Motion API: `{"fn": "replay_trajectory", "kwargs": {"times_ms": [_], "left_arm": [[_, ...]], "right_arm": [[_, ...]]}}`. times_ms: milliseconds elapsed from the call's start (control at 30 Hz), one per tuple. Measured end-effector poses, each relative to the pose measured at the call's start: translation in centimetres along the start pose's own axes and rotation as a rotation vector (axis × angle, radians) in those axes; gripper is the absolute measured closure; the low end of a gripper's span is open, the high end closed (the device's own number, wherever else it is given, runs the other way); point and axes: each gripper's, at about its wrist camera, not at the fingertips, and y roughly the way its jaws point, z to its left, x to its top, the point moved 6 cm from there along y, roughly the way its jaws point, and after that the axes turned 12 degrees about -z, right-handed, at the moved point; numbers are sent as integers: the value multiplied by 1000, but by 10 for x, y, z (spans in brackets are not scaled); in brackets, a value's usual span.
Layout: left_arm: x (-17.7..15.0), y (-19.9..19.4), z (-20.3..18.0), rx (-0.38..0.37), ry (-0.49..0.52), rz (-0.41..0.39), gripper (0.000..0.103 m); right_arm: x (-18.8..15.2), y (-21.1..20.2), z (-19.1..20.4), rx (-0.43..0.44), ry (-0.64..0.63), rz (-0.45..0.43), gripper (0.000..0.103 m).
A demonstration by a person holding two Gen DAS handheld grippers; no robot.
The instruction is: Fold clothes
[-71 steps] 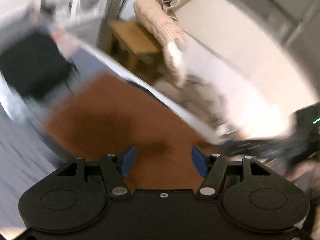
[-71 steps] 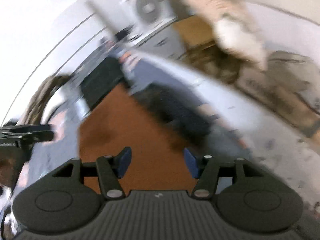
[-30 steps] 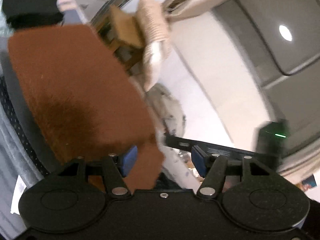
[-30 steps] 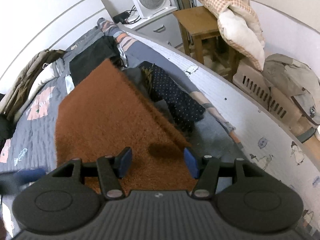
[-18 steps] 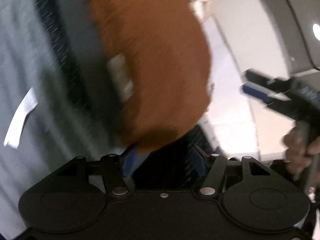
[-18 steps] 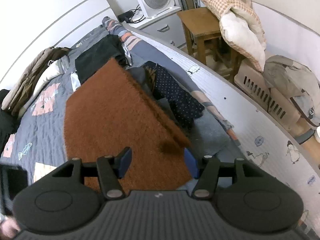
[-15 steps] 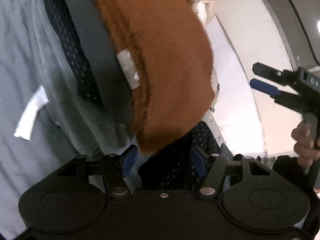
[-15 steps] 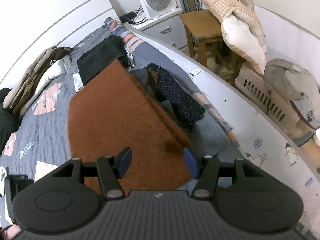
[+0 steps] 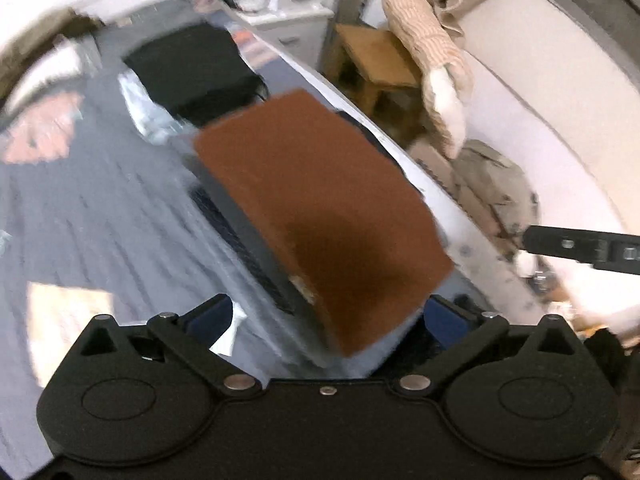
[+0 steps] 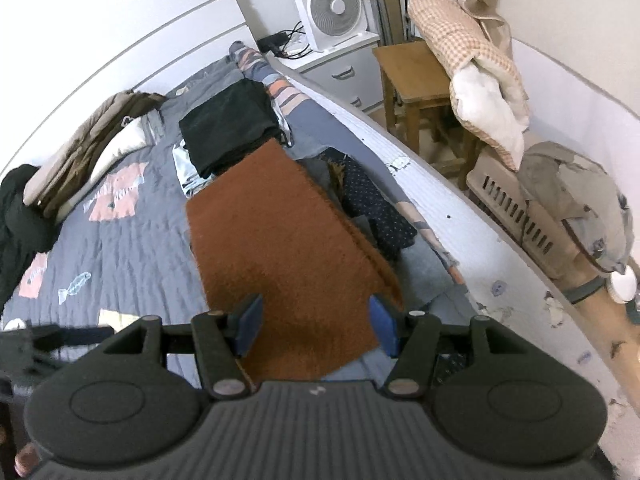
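A rust-brown fuzzy garment (image 10: 280, 248) lies folded flat on the bed, resting on a heap of darker clothes. My right gripper (image 10: 316, 326) hovers above its near end, open, with the blue pads wide apart and nothing between them. In the blurred left wrist view, the same brown garment (image 9: 320, 208) reaches down to my left gripper (image 9: 326, 316). That gripper is open too, and the garment's near corner sits between its spread fingers, ungripped. The right gripper (image 9: 580, 246) shows at the right edge. The left gripper (image 10: 48, 340) appears blurred at the lower left.
A folded black garment (image 10: 228, 128) lies beyond the brown one. A navy dotted garment (image 10: 372, 204) and grey cloth (image 10: 420, 264) lie to its right, near the bed edge. The grey quilt (image 10: 120, 248) spreads left. A wooden stool (image 10: 412, 68), fan (image 10: 332, 8) and checked bedding (image 10: 472, 64) stand beside the bed.
The brown garment's lifted flap has dropped flat into a fold. My left gripper swung from underneath it to facing over its top. The right gripper drew back a little.
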Motion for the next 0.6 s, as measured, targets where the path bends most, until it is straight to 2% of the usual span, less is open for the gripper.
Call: {"fn": "replay_trajectory", "kwargs": {"times_ms": [200, 267, 467, 600], "left_arm": [[5, -34, -8, 49, -20, 19, 0], [3, -41, -8, 78, -26, 29, 0], [3, -70, -17, 141, 0, 41, 0], [2, -82, -22, 133, 15, 47, 0]], "right_arm": [[13, -36, 14, -32, -27, 15, 41], [16, -46, 15, -67, -35, 16, 40], [13, -68, 21, -55, -22, 63, 40], [12, -81, 27, -51, -58, 78, 40]]}}
